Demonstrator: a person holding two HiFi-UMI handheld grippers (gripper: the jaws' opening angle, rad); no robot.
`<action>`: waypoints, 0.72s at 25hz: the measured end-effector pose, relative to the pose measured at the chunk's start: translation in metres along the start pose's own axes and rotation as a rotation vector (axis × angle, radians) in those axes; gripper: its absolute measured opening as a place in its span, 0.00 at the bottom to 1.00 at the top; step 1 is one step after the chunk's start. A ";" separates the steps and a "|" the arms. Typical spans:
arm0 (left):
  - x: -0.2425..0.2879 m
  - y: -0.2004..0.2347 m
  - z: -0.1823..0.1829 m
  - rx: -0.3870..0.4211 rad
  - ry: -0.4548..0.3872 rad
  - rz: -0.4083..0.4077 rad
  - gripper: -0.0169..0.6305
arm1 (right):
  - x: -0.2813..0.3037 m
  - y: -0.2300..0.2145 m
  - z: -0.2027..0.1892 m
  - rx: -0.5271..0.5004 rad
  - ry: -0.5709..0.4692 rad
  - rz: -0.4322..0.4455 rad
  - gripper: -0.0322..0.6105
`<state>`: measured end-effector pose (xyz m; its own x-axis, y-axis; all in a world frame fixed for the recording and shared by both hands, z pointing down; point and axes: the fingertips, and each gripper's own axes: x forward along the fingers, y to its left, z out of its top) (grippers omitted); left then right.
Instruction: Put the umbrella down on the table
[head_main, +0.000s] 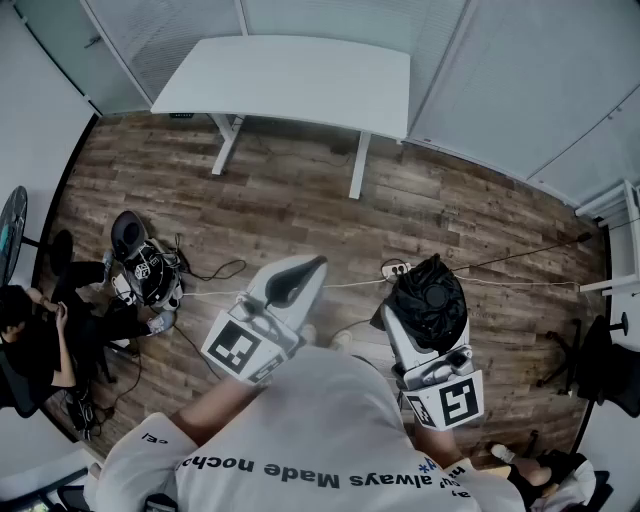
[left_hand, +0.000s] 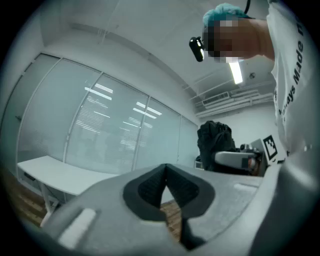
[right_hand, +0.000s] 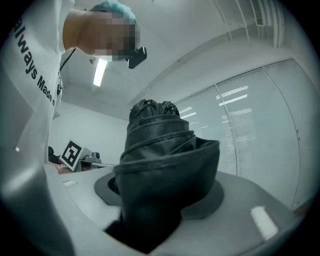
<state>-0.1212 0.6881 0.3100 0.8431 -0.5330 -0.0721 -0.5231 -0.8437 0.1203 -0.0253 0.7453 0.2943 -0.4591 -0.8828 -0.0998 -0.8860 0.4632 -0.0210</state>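
A folded black umbrella (head_main: 430, 298) stands between the jaws of my right gripper (head_main: 425, 325), which is shut on it and held level in front of the person's chest. In the right gripper view the umbrella (right_hand: 157, 165) fills the middle, its bunched fabric pressed between the grey jaws. My left gripper (head_main: 290, 282) hangs to the left of it, jaws closed tip to tip with nothing held; its dark pads (left_hand: 150, 190) meet in the left gripper view. The white table (head_main: 290, 80) stands across the room, far ahead of both grippers.
A wooden floor (head_main: 300, 210) lies between me and the table. Cables and a power strip (head_main: 397, 269) run across it. A seated person (head_main: 40, 340) and gear (head_main: 145, 270) are at the left. Frosted glass walls (head_main: 520, 90) close the back.
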 end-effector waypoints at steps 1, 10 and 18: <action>0.003 -0.003 0.000 0.001 0.001 0.000 0.03 | -0.003 -0.003 0.002 0.009 -0.007 0.004 0.45; 0.035 -0.029 -0.017 -0.002 0.016 0.004 0.03 | -0.027 -0.038 0.002 0.058 -0.026 0.027 0.46; 0.070 -0.021 -0.032 -0.025 0.045 0.007 0.03 | -0.018 -0.079 -0.013 0.099 0.005 0.002 0.46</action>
<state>-0.0477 0.6705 0.3345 0.8447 -0.5346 -0.0271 -0.5258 -0.8381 0.1452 0.0524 0.7236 0.3105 -0.4611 -0.8823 -0.0949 -0.8747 0.4699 -0.1190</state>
